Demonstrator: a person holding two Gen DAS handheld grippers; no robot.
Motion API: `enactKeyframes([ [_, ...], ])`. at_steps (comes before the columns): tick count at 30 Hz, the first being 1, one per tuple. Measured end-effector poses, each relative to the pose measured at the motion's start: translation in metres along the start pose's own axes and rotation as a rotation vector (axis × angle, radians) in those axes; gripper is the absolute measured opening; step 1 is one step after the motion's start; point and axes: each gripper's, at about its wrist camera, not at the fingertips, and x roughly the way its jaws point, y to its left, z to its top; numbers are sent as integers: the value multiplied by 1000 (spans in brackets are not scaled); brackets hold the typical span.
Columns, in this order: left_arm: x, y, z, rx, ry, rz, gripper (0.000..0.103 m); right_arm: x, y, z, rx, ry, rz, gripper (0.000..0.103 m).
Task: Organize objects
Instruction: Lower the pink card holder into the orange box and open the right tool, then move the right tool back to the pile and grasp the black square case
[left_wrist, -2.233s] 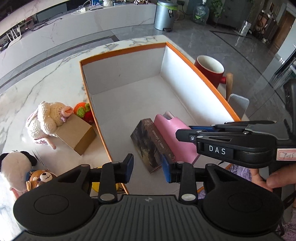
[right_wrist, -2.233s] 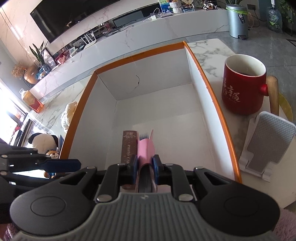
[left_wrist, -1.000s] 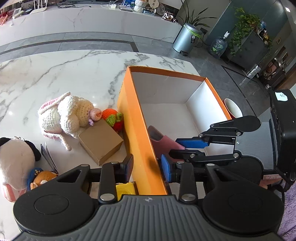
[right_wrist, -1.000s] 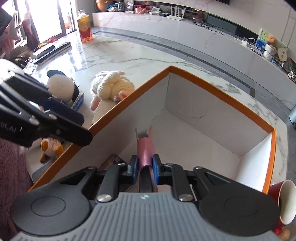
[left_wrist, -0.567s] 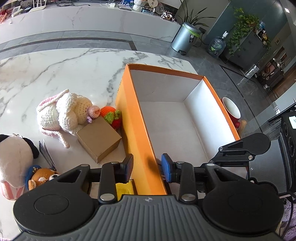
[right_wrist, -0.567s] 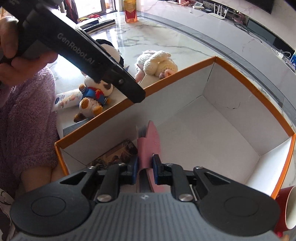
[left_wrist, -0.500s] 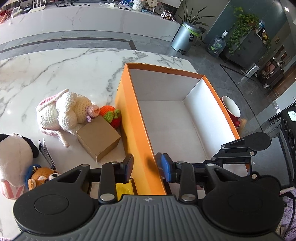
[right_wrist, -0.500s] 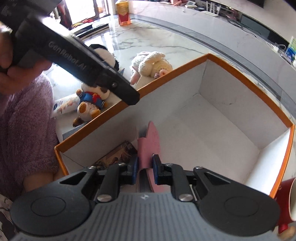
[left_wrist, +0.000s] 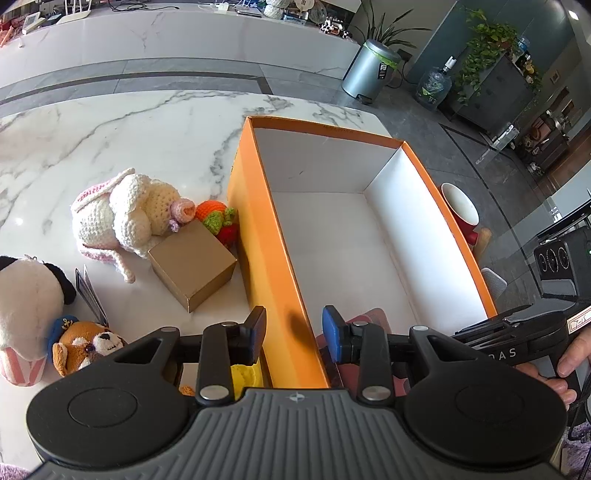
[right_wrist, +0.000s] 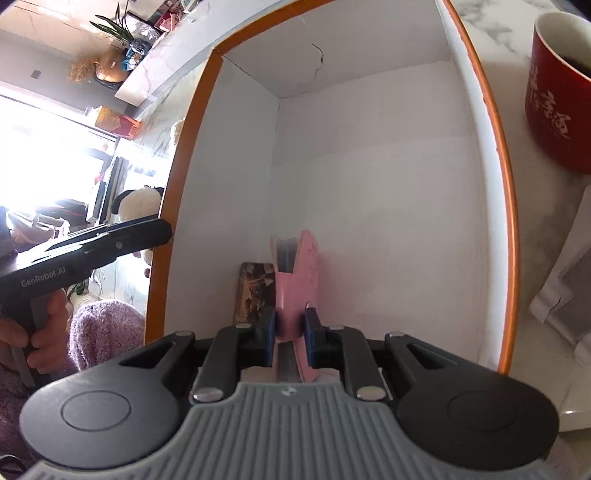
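The right gripper still pinches the pink book, now lower in the orange box's near end beside the dark book. The left gripper, fingers spread, still straddles the box's left wall.

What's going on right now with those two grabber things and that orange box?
Right gripper shut on pink book, inside orange box. Left gripper open, straddling the box's left wall. Dark book sits beside the pink one.
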Motion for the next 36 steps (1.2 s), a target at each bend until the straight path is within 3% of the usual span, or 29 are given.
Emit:
enactKeyframes([
  [3,0,0,0,-2,1,-2,39,2,14,1,-20,19,-125,18],
  [5,0,0,0,-3,0,-2,39,6,23,0,-98,55,-227,21],
  [9,1,2,0,-8,2,-4,39,21,35,-2,-194,101,-331,29],
  [12,1,3,-1,-10,2,-5,39,30,28,2,-239,148,-401,30],
  [22,-2,5,-3,-12,-3,-10,39,34,30,-1,-253,172,-393,28],
  [25,-11,5,-6,-5,-13,-9,39,27,35,-3,-265,153,-393,23],
  [30,-37,7,-13,16,-49,8,39,0,60,-10,-322,54,-396,23],
  [36,-77,20,-30,39,-95,81,39,-29,130,-23,-449,-138,-281,26],
])
